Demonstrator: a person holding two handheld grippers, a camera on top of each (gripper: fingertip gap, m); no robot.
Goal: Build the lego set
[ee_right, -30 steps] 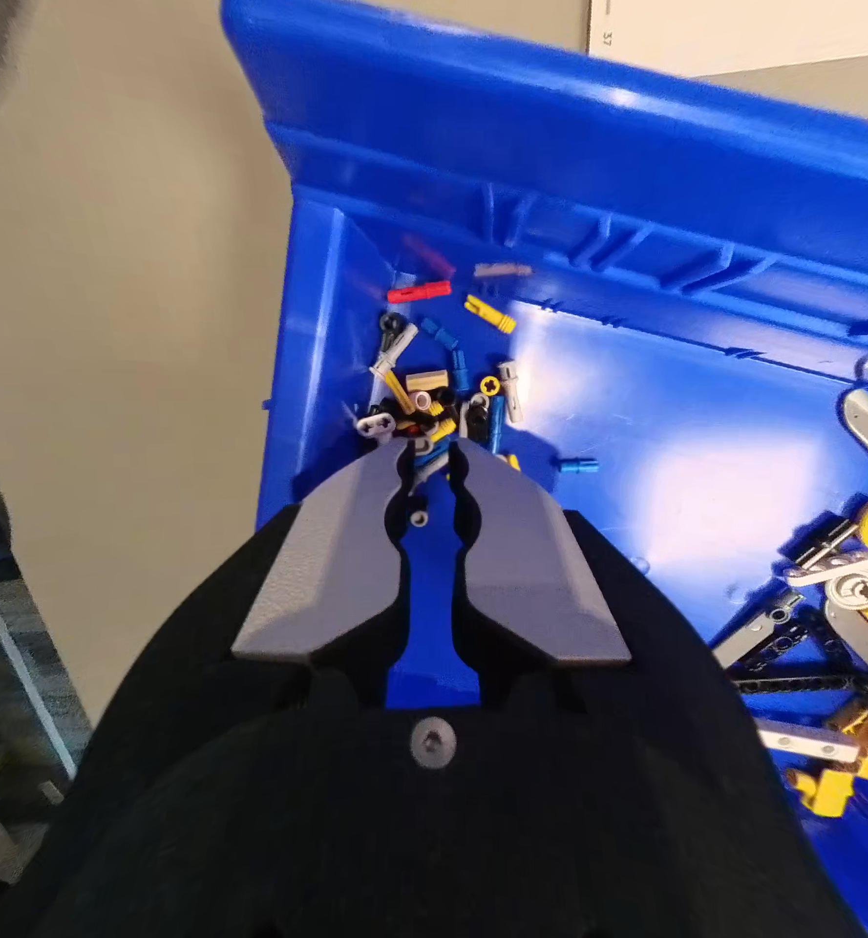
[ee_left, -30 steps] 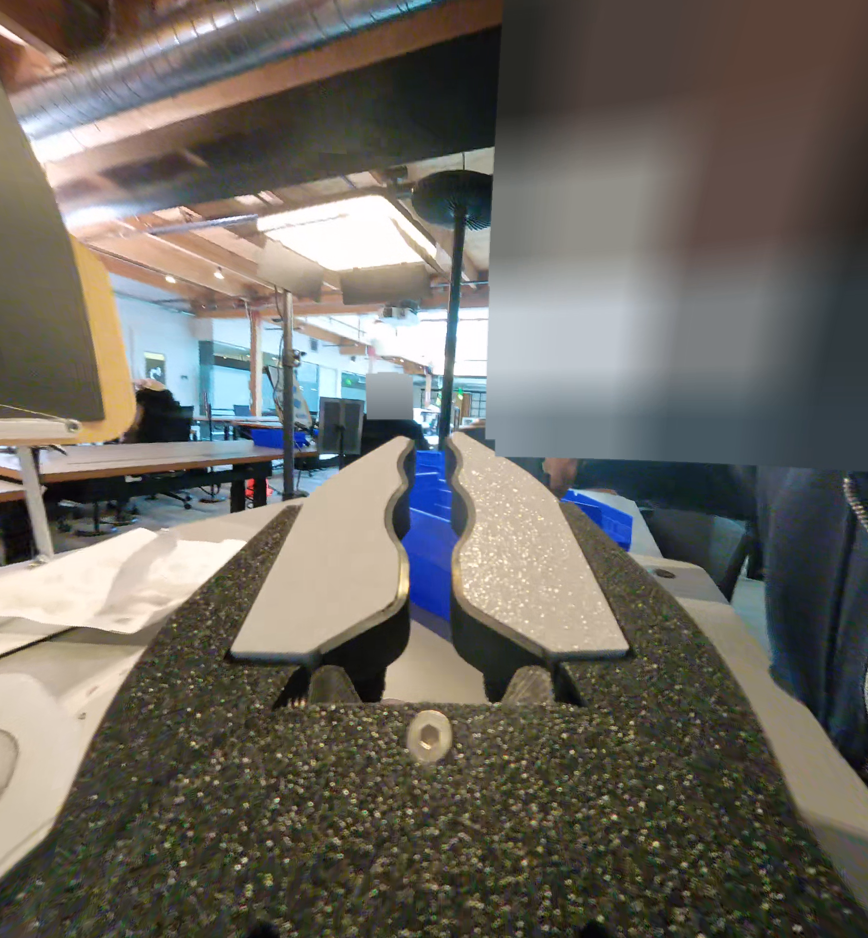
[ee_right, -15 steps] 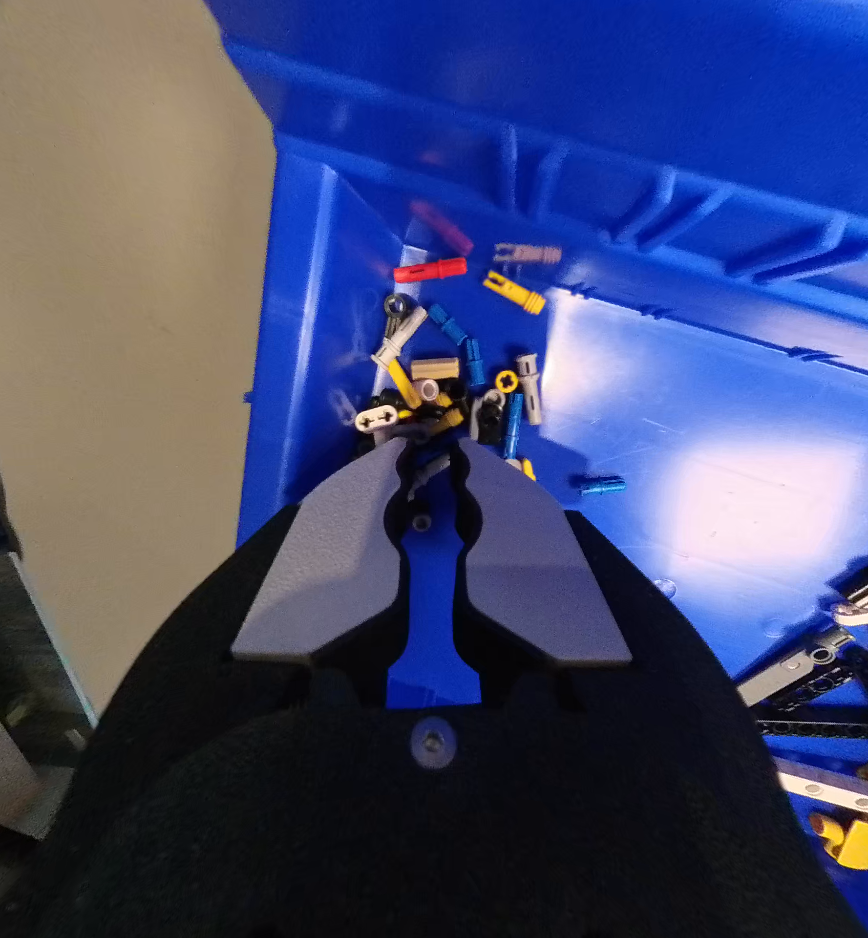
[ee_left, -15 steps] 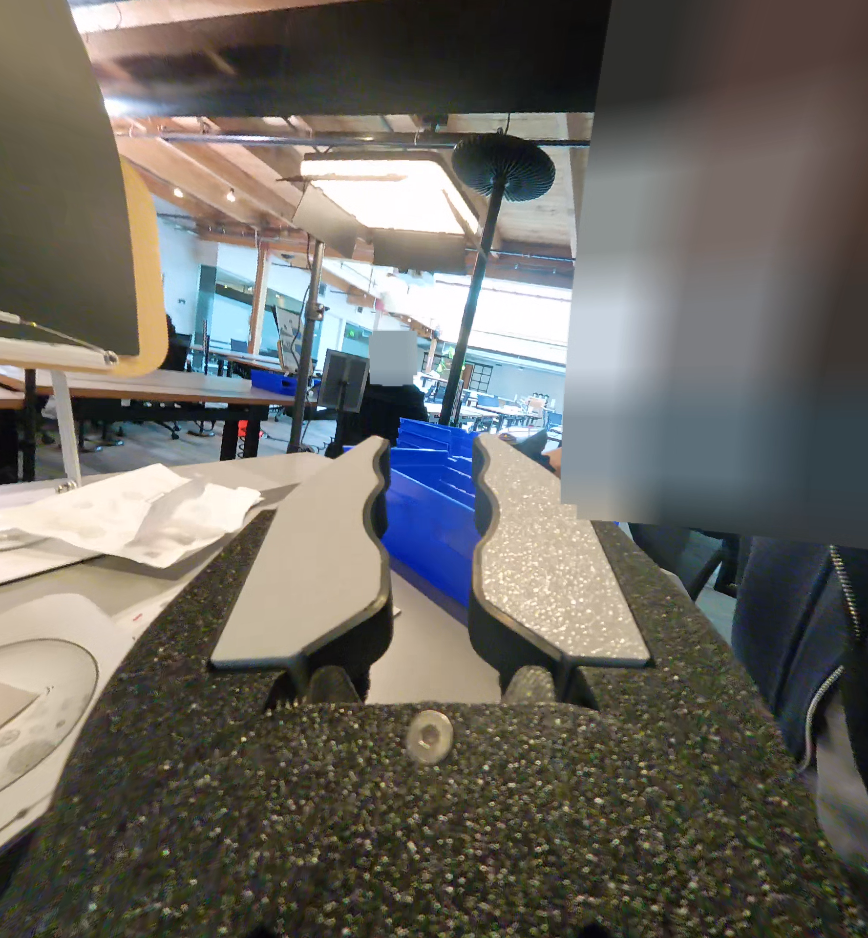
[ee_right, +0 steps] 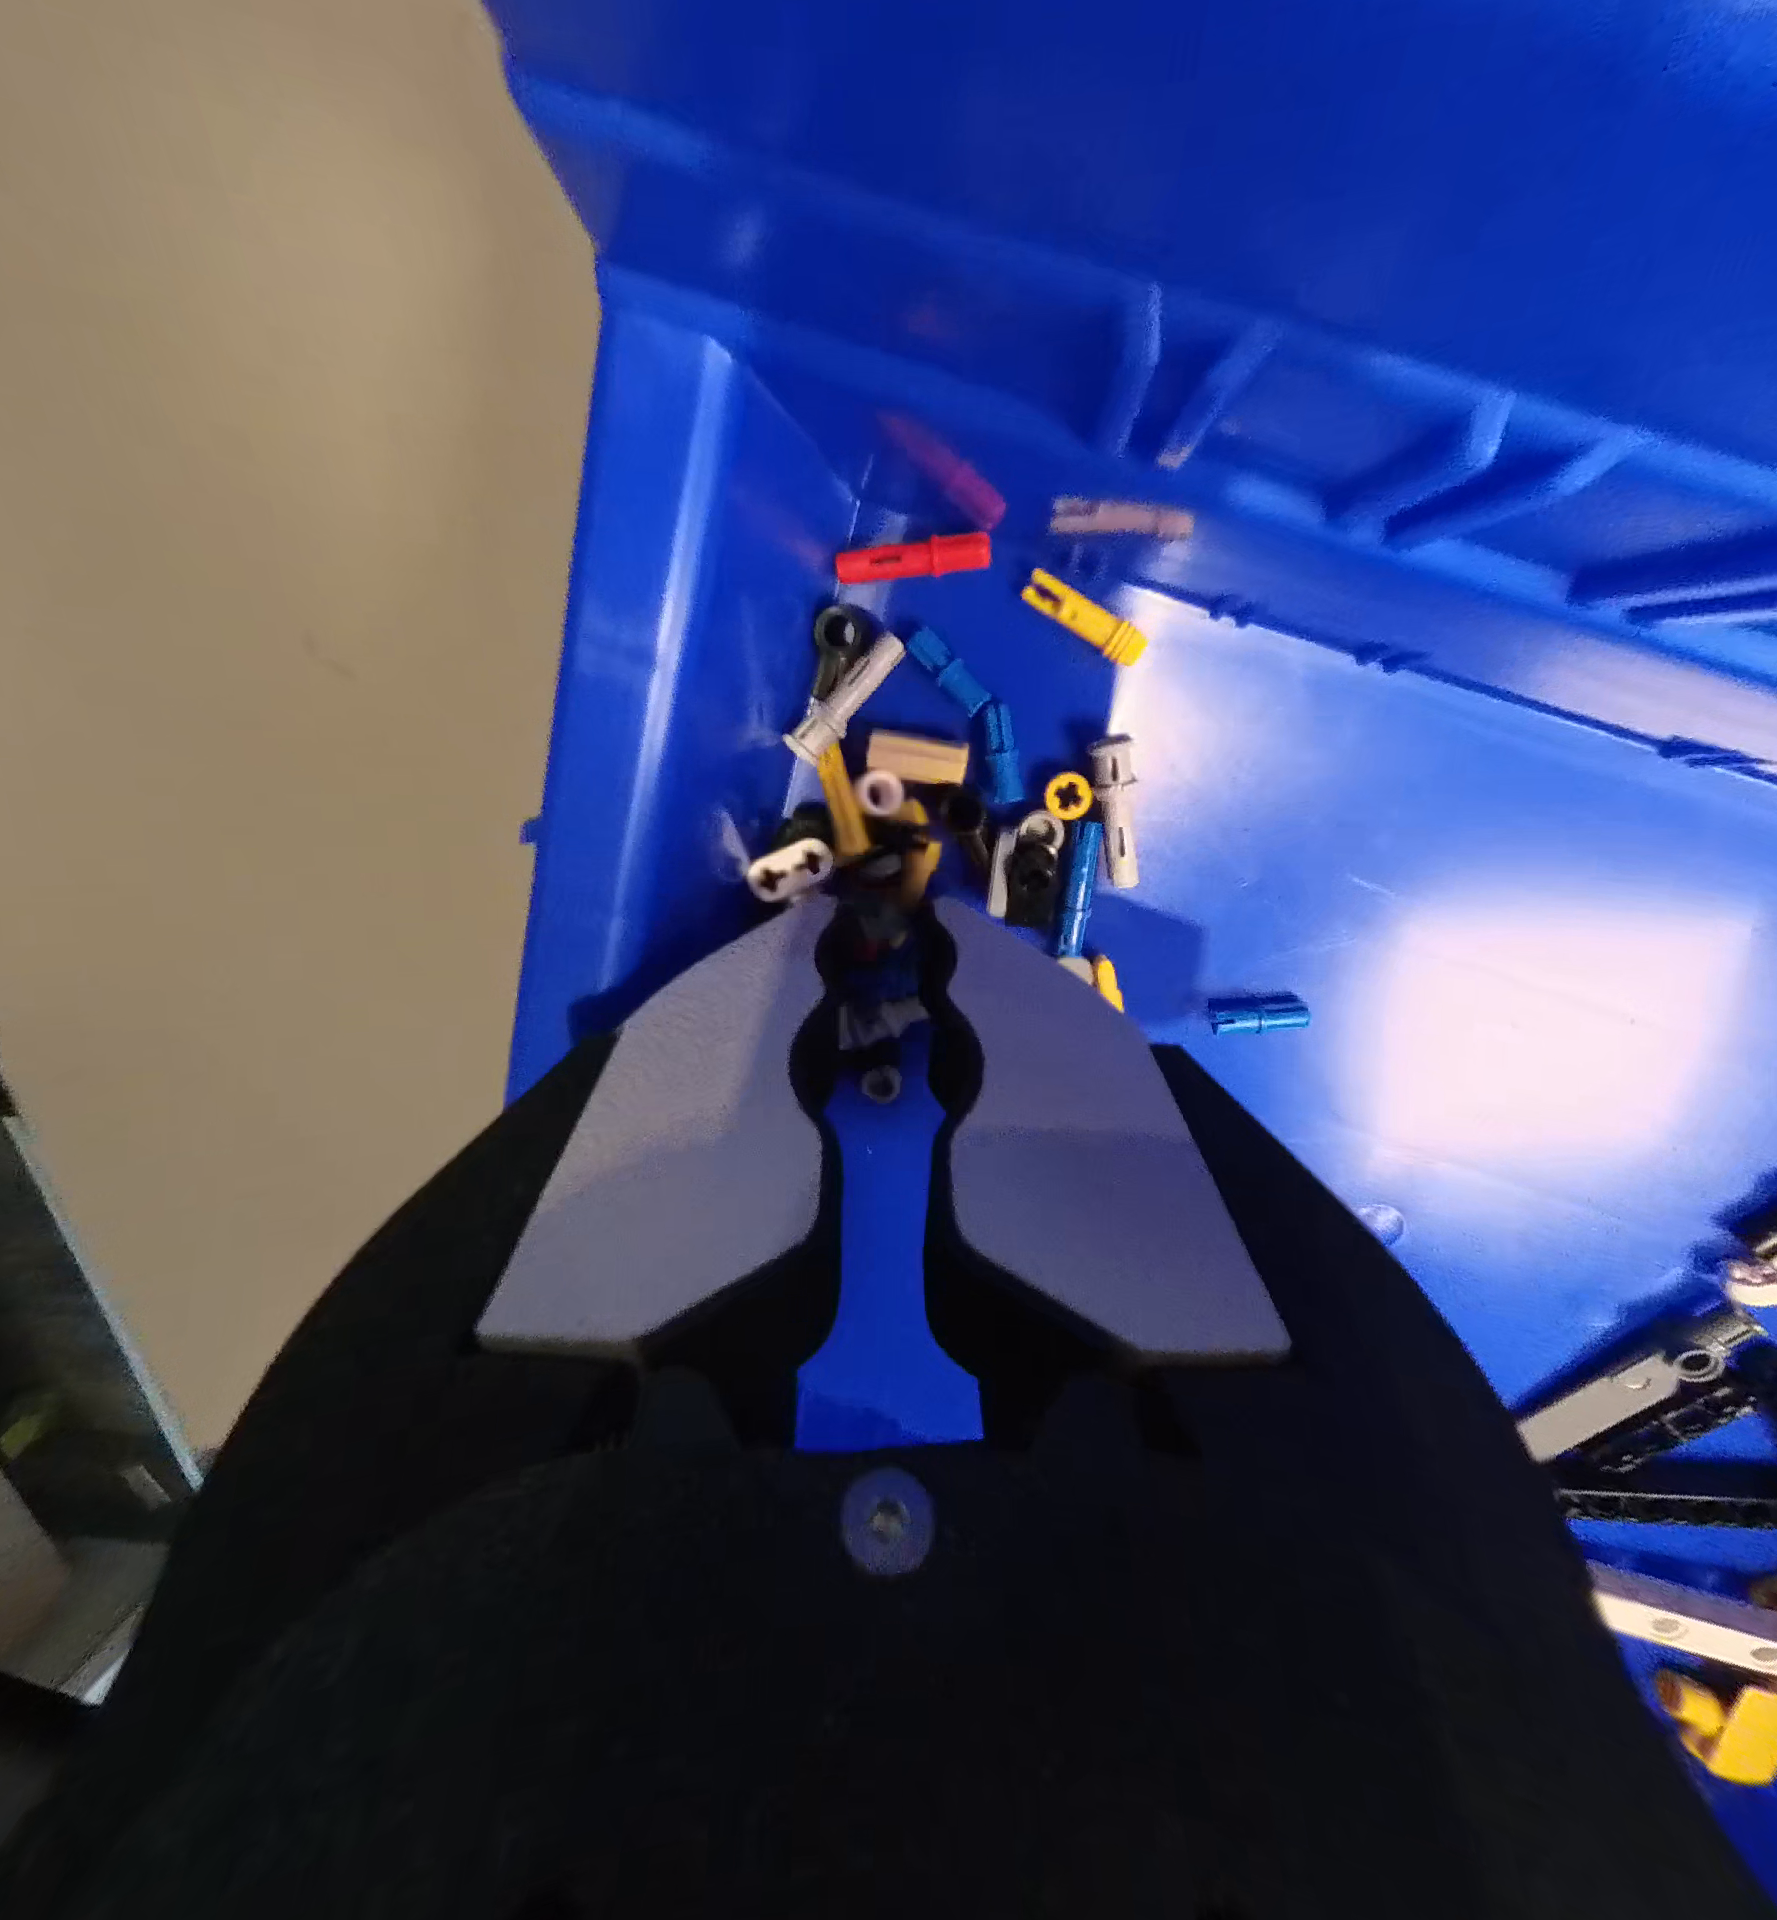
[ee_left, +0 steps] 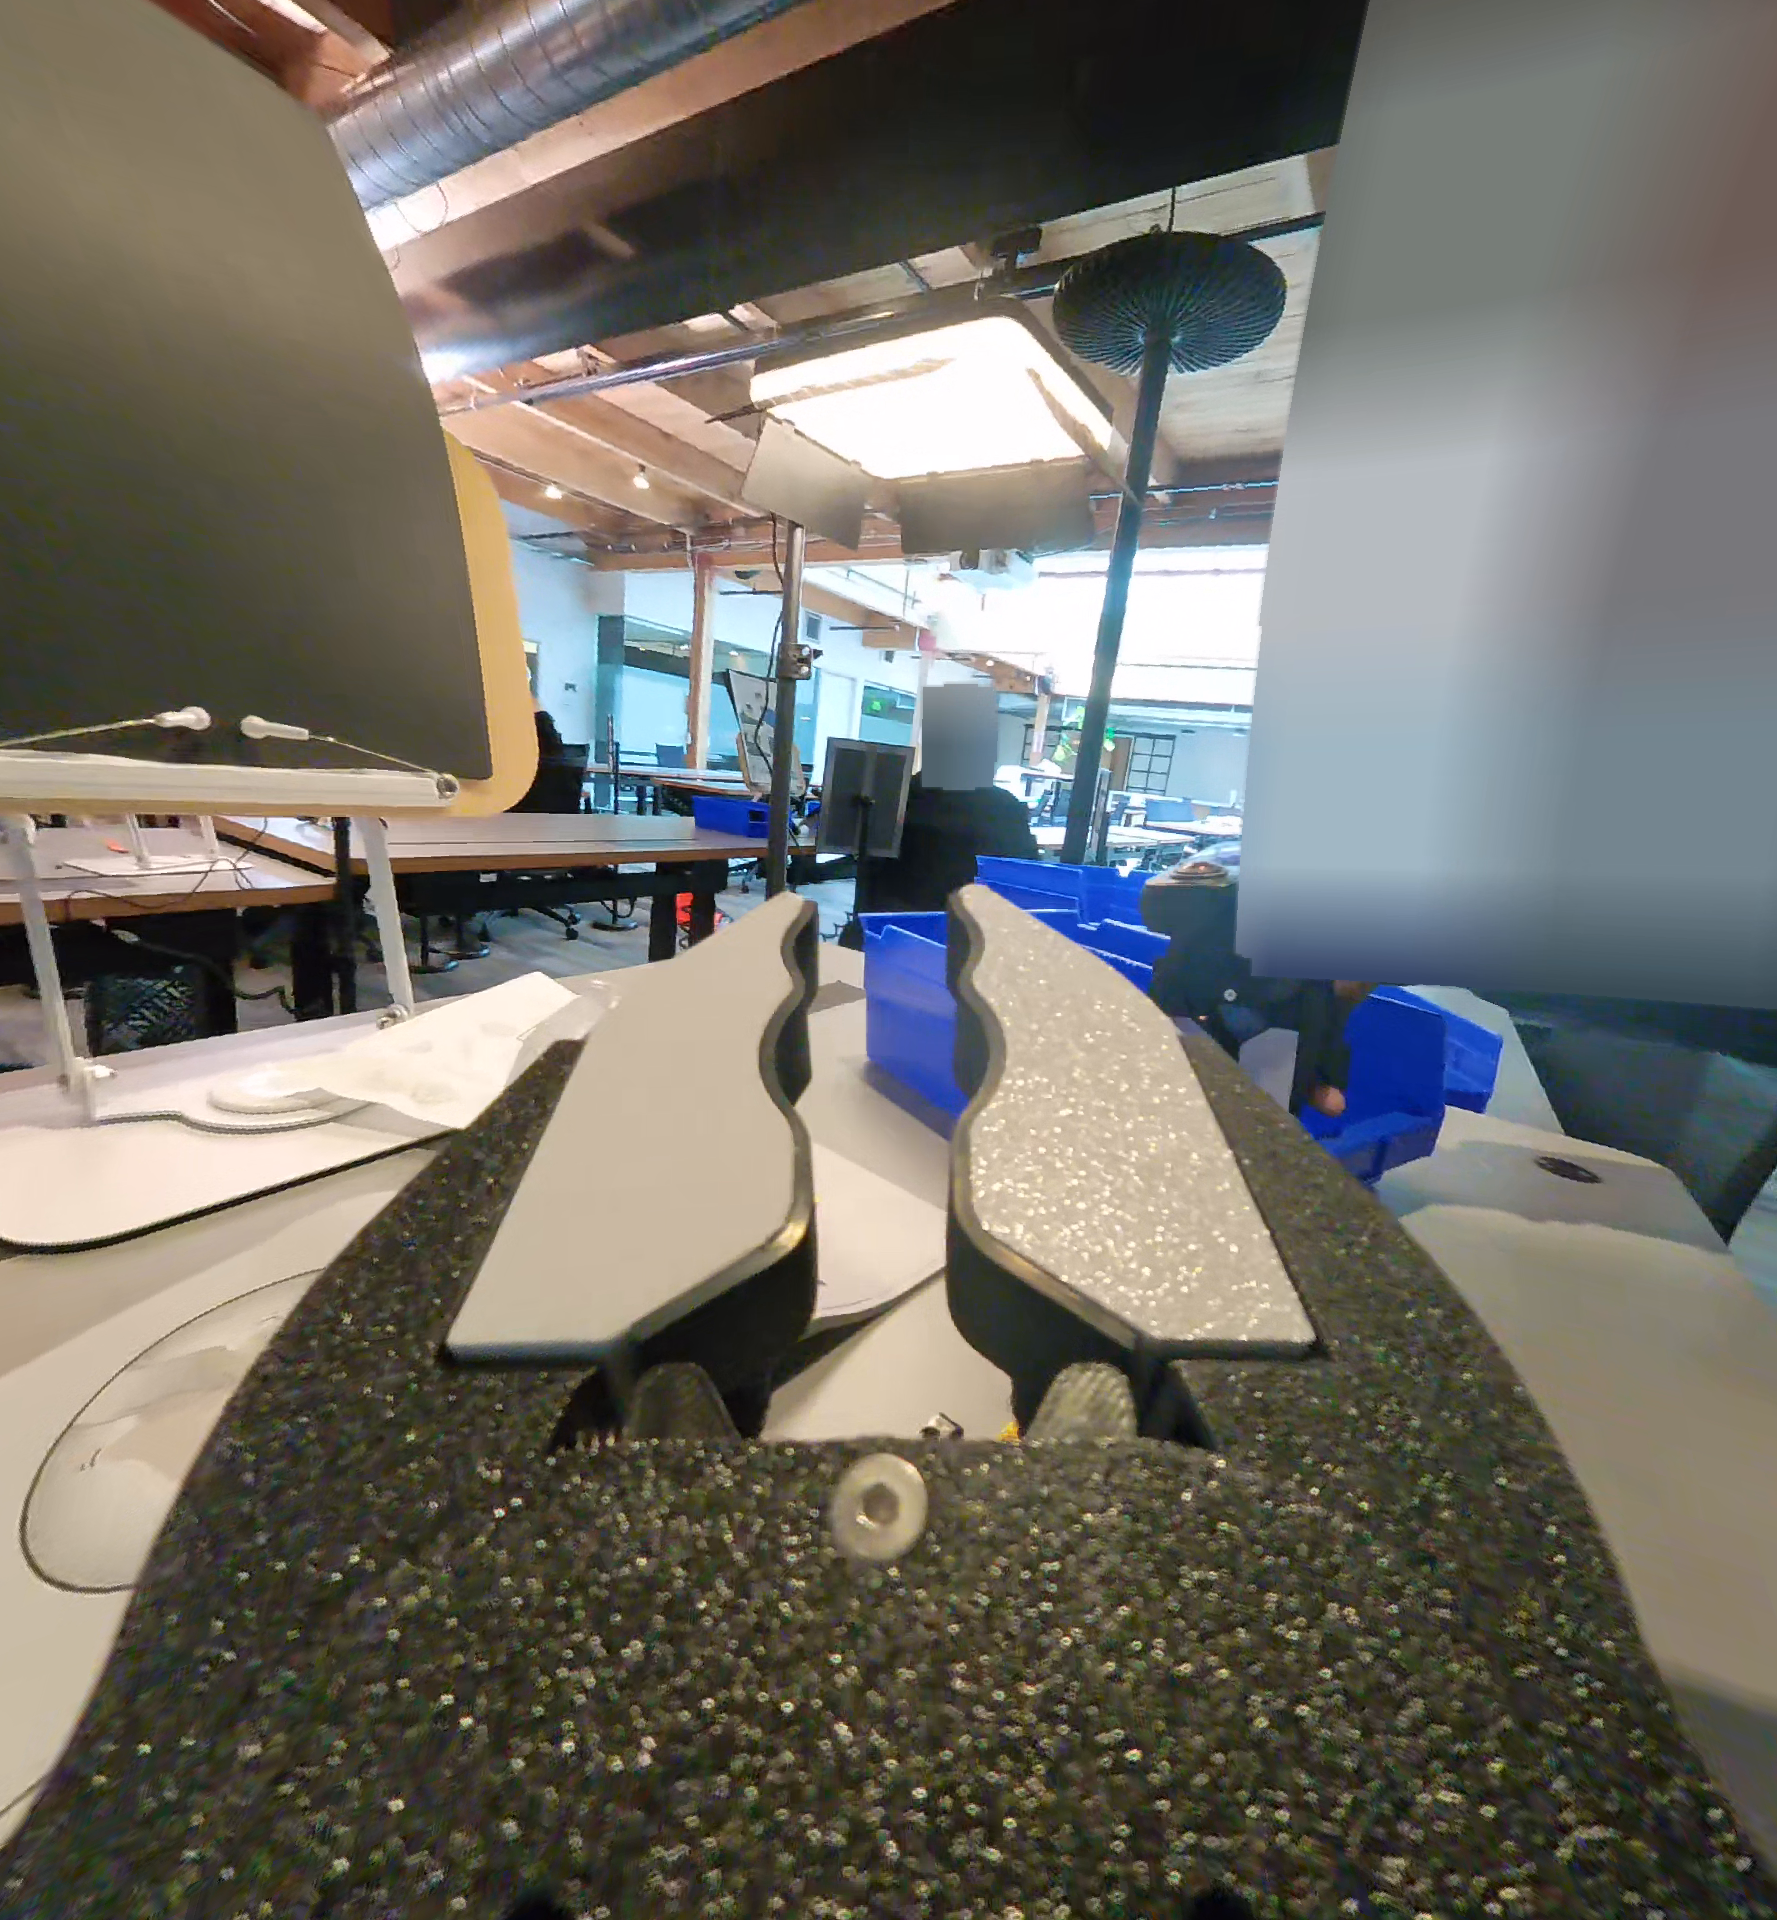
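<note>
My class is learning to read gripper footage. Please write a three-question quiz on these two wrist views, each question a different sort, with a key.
1. True or false: the right gripper is poised over the heap of small pins in a corner of the blue bin.
2. What colour is the pin lying farthest from the right gripper's tips: A red, B green, C white?
3. Fill in: the left gripper holds ____.

Key: 1 true; 2 A; 3 nothing.

Small pins (ee_right: 879, 977) between the right gripper (ee_right: 879, 920) tips blurred, perhaps gripped; longer beams (ee_right: 1694, 1455) cut off at the edge.
</note>
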